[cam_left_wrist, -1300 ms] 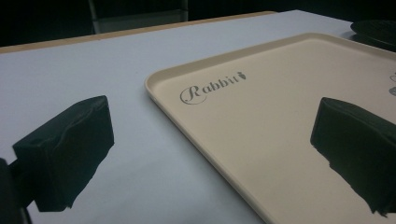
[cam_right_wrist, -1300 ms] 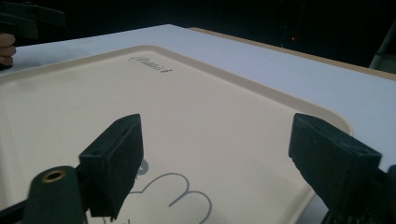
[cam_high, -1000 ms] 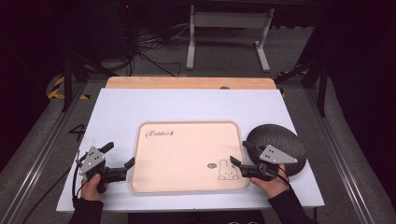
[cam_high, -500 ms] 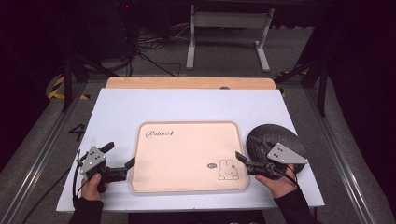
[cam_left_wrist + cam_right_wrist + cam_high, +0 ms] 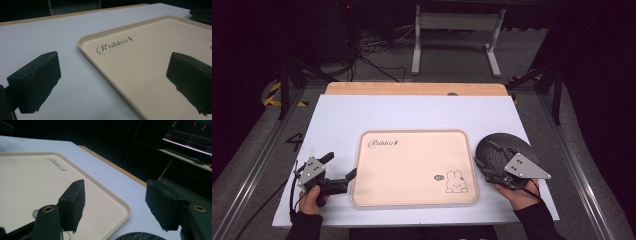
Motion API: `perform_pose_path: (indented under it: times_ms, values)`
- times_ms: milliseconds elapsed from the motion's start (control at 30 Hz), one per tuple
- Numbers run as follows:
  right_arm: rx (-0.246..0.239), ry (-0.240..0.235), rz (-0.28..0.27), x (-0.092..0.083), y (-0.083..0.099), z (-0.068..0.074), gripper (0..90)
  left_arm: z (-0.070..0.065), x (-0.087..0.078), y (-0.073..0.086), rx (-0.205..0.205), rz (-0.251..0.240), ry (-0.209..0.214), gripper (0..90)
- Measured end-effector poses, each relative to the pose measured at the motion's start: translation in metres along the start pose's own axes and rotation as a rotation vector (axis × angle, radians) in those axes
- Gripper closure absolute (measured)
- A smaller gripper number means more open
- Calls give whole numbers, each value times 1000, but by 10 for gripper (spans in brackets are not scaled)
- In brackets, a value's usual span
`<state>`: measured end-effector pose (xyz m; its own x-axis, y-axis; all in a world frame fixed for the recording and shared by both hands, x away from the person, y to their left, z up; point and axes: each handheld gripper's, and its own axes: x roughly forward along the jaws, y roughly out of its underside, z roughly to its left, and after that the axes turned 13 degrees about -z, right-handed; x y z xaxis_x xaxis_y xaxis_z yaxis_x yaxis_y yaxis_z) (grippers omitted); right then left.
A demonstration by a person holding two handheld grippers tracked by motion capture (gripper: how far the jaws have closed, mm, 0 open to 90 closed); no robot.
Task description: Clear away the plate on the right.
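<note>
A beige tray [image 5: 412, 200] with the word "Rabbit" and a rabbit drawing lies in the middle of the white table. My left gripper [image 5: 341, 165] rests open at the tray's left edge. In the left gripper view [image 5: 112, 82] its jaws straddle the tray's rim [image 5: 86, 47] without touching it. A dark round plate [image 5: 512, 145] sits right of the tray. My right gripper [image 5: 484, 154] hovers over the plate's left part, pointing toward the tray. Its jaws [image 5: 117, 205] have just been closing a little, stand open, and have nothing between them. The plate's rim [image 5: 136, 236] shows below them.
The white table top [image 5: 422, 112] extends behind the tray, with a wooden strip [image 5: 412, 88] along its far edge. A metal stand [image 5: 457, 22] and cables lie on the dark floor beyond. A lit screen [image 5: 190, 138] glows in the right gripper view.
My right gripper has lifted and drifted slightly right over the plate, and its jaws have narrowed a little. The left gripper, tray and plate have stayed put.
</note>
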<state>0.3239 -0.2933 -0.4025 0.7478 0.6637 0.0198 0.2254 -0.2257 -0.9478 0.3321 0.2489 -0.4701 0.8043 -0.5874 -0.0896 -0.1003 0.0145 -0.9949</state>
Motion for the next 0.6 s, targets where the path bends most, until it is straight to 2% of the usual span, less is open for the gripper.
perform_pose_path:
  times_ms: [33, 67, 100, 167, 200, 267, 300, 367, 533, 567, 600]
  values:
    - [-23, 0, 9, -1, 0, -2, 347, 0, 0, 0, 0, -1, -2, 4]
    - [-23, 0, 9, -1, 0, -2, 347, 0, 0, 0, 0, -1, -2, 4]
    - [-94, 9, 35, -5, 1, -9, 348, 0, 0, 0, 1, 0, -6, 4]
    - [-111, 12, 40, -7, 1, -12, 352, -1, 0, 0, 1, 0, -9, 4]
    - [-159, 20, 51, -12, 1, -19, 354, 0, 0, 0, 0, 0, -11, 4]
    - [-218, 19, 47, -17, 1, -25, 355, 0, 0, 0, -1, 2, -14, 4]
    - [-218, 19, 47, -17, 1, -25, 355, 0, 0, 0, -1, 2, -14, 4]
    - [-273, 14, 33, -24, 0, -30, 370, -1, 0, 0, 0, 2, -18, 4]
    - [-396, 33, 52, -42, -1, -41, 360, -1, 0, 0, 0, 2, -19, 4]
    - [-396, 33, 52, -42, -1, -41, 360, -1, 0, 0, -1, 2, -19, 4]
    - [-420, 36, 62, -44, -1, -42, 359, -1, 0, 0, -1, 2, -19, 4]
